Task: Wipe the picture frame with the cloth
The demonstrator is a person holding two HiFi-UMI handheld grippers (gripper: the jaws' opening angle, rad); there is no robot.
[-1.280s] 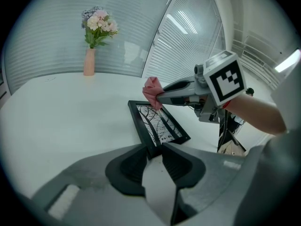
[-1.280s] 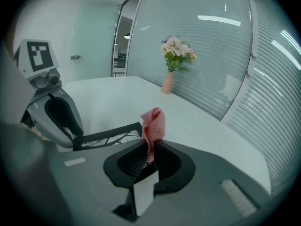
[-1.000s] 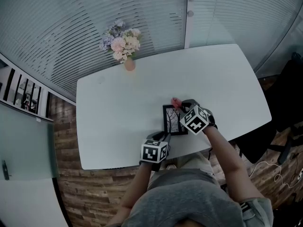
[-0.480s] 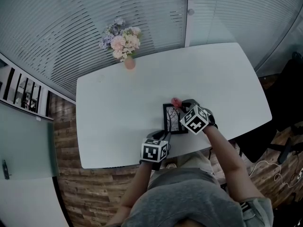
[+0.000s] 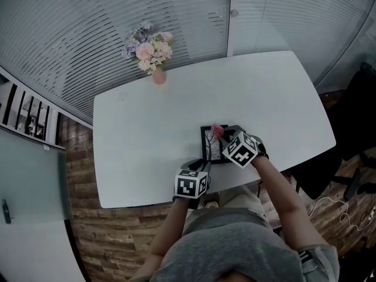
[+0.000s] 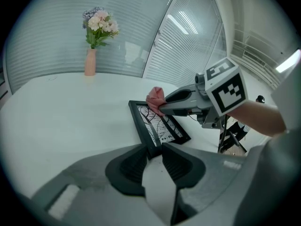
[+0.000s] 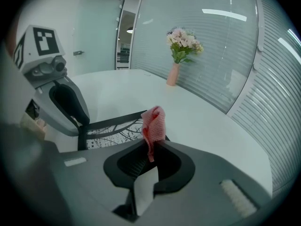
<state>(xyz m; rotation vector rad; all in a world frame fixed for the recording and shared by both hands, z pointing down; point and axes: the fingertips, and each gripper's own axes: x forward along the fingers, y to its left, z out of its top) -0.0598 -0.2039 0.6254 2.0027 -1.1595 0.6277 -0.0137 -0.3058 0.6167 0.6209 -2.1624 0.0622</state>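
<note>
Black picture frame (image 5: 210,149) lying flat, pink cloth (image 5: 218,130) bunched

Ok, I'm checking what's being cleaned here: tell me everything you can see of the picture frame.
The picture frame is a rectangle with a thin black border around a black-and-white print of bare branches. It lies on the white table near the person's edge. The left gripper clamps its near corner, and the pink cloth in the right gripper meets its far end.
</note>
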